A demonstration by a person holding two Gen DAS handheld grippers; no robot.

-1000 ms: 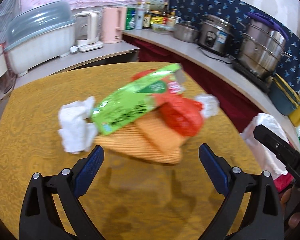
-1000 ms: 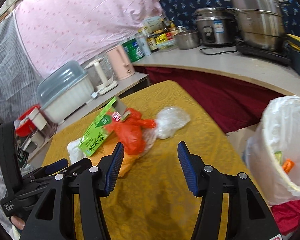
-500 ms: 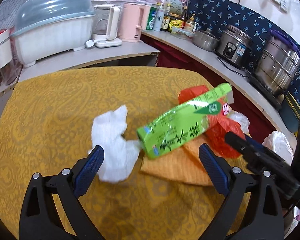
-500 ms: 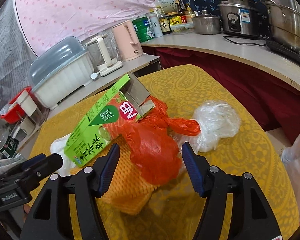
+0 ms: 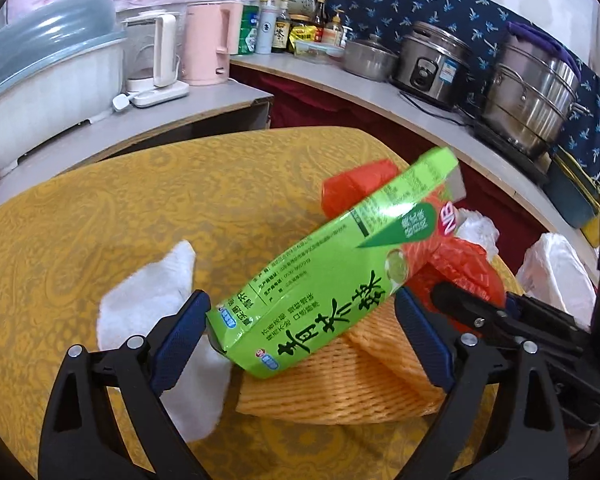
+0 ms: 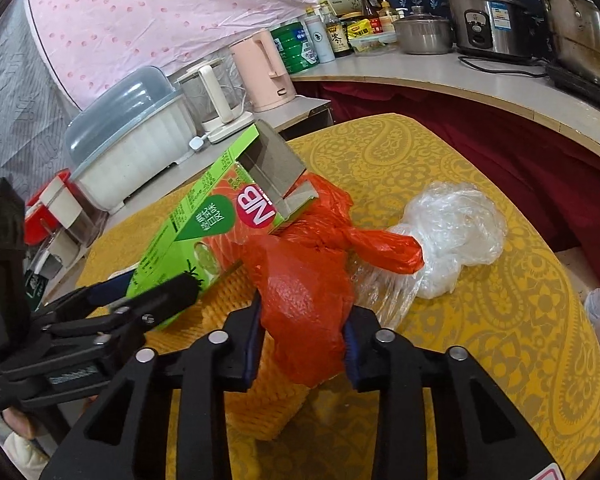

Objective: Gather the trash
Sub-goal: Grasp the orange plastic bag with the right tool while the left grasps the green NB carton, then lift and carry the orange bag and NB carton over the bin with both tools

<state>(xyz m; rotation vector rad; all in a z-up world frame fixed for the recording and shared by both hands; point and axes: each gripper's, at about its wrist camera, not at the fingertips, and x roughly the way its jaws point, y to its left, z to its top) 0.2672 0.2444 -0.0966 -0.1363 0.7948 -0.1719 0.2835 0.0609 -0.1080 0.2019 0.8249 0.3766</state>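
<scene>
Trash sits in a heap near the right edge of the yellow table [image 5: 100,208]. The right gripper [image 6: 302,332] has its jaws closing on the red plastic bag [image 6: 304,292], and the bag is squeezed between the blue pads. The left gripper [image 5: 302,344] has its jaws wide open. The low end of the green box [image 5: 332,280] lies between them; its corner looks to be against the left pad, and nothing is gripped.

The green box leans tilted on the heap with its open end up. Under it lies the orange foam net [image 5: 340,384]. A white tissue [image 5: 148,300] lies just beside the box, nearer the middle of the table. A clear plastic bag [image 6: 452,232] lies behind the red bag and touches it, closer to the far right corner.
</scene>
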